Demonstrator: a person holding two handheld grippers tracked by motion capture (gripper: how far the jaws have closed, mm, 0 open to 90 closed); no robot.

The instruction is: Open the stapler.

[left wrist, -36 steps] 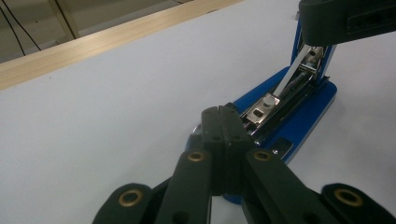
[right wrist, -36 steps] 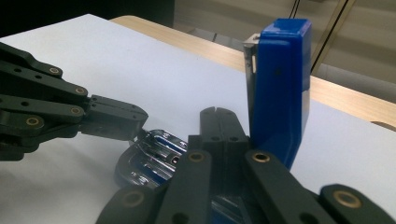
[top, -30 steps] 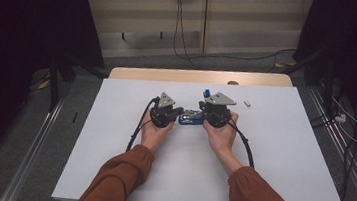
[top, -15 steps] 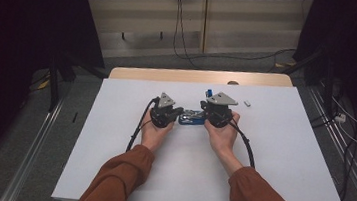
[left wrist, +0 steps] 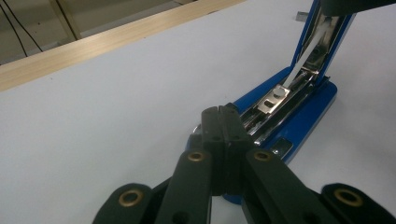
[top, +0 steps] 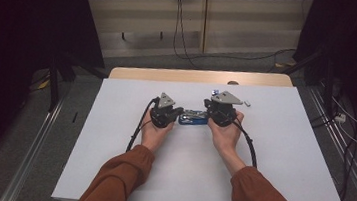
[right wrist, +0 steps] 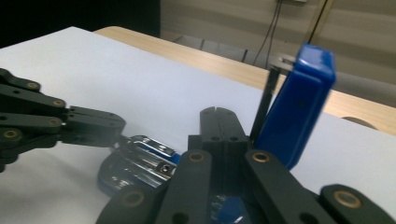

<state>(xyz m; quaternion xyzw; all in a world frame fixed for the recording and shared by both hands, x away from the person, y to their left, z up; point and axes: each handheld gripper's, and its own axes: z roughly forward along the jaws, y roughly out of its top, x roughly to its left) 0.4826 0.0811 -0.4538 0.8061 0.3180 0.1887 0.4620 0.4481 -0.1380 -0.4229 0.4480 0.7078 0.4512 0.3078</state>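
Blue-bodied stapler (top: 193,117) lying on the white surface (top: 111,148) between the two hand-held grippers, its lid swung open. In the left gripper view the blue base (left wrist: 299,109) extends away from the jaw tips with its bright metal staple channel (left wrist: 275,100) exposed, and the lid (left wrist: 322,32) rises steeply at the far end. In the right gripper view the blue lid stands nearly upright just to the right of the jaw tips, and the chrome channel lies low to their left.

Left hand-held gripper (left wrist: 223,122): jaws drawn together at the tips, which rest at the near end of the stapler base; whether they pinch any part of it cannot be told. Right hand-held gripper (right wrist: 219,122): jaws likewise together, beside the raised lid, with grip not determinable. The left hand-held gripper also appears at the left of the right gripper view, its tip meeting the channel.

In the high view, both hands (top: 225,130) hold the hand-held grippers close together near the middle of the surface. A small pale object (top: 247,102) lies beyond the right hand-held gripper. A wooden strip (top: 194,75) borders the far edge.
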